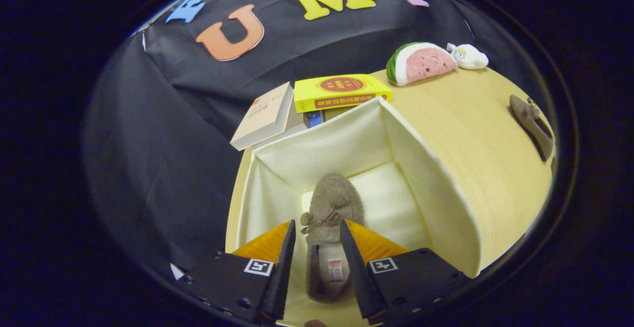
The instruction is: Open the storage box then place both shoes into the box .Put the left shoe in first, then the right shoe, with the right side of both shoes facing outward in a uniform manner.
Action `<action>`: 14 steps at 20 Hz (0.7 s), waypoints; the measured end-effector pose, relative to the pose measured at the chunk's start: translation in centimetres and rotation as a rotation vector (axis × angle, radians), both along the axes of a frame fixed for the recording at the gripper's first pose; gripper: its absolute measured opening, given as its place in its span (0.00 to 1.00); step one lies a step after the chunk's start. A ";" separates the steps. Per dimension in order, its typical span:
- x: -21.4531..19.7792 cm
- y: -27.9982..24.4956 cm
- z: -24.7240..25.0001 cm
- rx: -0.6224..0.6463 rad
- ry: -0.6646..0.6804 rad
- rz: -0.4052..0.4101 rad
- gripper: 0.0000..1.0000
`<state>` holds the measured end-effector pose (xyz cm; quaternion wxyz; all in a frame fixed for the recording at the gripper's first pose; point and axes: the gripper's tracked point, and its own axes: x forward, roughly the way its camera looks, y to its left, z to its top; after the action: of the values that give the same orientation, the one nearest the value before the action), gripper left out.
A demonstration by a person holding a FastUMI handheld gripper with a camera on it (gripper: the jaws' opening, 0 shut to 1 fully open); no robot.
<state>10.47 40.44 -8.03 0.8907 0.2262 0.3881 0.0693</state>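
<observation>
Starting at about ten o'clock from the fingers, we see a pale book (262, 117) leaning off the worktop (485, 138) edge against the black booth wall, and beside it at eleven to twelve o'clock a yellow book (340, 91) stacked on others just behind the storage box (436, 188); we judge these are set at the back so they stay clear of the work. The box stands open, its cream walls upright and its mouth facing us, which lets us reach straight down into it. Inside, at twelve o'clock just ahead of the fingers, the brown fuzzy shoe (331, 208) lies toe pointing away toward the far wall, heel toward us, sitting nearer the left wall so that bare floor is left on its right, room, we think, for the second shoe. Our gripper (317, 247) hangs over the box with its fingers spread to either side of the shoe's heel opening; they flank the shoe closely, but we cannot tell whether both press on it or have just let go. Further round, at one o'clock, a watermelon-slice plush (421, 63) and a small white plush (469, 56) rest at the far worktop edge, well apart from the box. At two o'clock the other brown shoe (532, 124) lies alone on the worktop, not yet boxed, so we judge the task about halfway along.
</observation>
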 end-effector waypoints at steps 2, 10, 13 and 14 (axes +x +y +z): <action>-0.3 -0.6 1.3 -0.011 -0.047 0.040 0.74; -2.1 -9.4 9.8 -0.111 -0.387 0.172 0.92; -2.4 -16.5 12.8 -0.188 -0.509 0.135 0.96; -2.6 -19.0 13.4 -0.212 -0.529 0.125 0.96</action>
<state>7.88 21.44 5.42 0.9737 0.0815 0.1607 0.1396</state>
